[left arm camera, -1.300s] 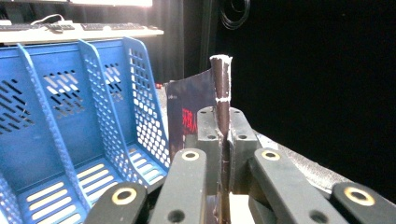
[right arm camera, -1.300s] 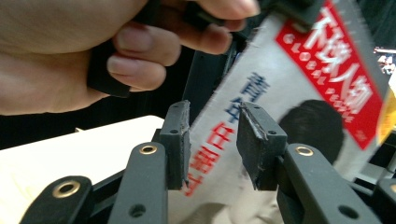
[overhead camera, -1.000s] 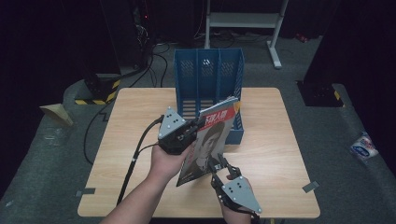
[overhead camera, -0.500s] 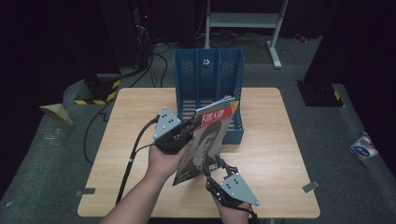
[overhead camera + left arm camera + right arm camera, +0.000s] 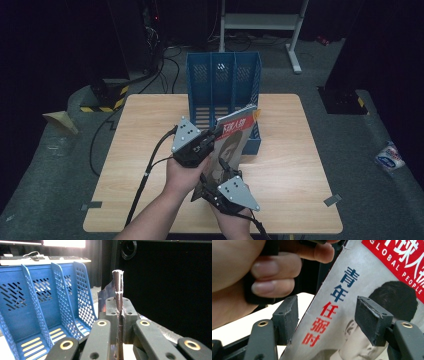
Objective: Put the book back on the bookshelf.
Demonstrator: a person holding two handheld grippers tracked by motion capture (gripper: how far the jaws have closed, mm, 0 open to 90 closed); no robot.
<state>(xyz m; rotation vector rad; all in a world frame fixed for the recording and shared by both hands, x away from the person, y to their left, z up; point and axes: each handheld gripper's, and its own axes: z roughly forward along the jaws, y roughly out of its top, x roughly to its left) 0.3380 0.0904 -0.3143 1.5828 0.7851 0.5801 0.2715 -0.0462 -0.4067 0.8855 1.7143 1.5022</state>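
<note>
While the left gripper [image 5: 212, 136] is pinching the magazine [image 5: 227, 150] tight along its edge near the top, just left of centre in the high view, the right gripper [image 5: 218, 175] is sitting at the lower end of the magazine with its jaws having just been opening; in the right gripper view the two pads [image 5: 372, 318] are standing apart with the cover [image 5: 352, 315] between them, neither one pressing on it as far as I can tell; in the left gripper view the jaws are pressed together on the thin dark edge of the magazine [image 5: 118, 287], which is rising upright at the centre of the frame; the magazine is being held tilted above the wooden table [image 5: 310, 165], its upper end leaning toward the right compartment of the blue file rack [image 5: 222, 82] in the upper middle of the frame; it is looking light, thin and floppy, with a glossy cover that is likely slippery, so a single pinch near one edge is probably letting the free end sag; holding it close to the spine, where the pages are bound and stiffest, seems the safer place, and a firm pinch is needed because the smooth paper may slide; the corners are already looking slightly curled and could crease against the rack's dividers.
</note>
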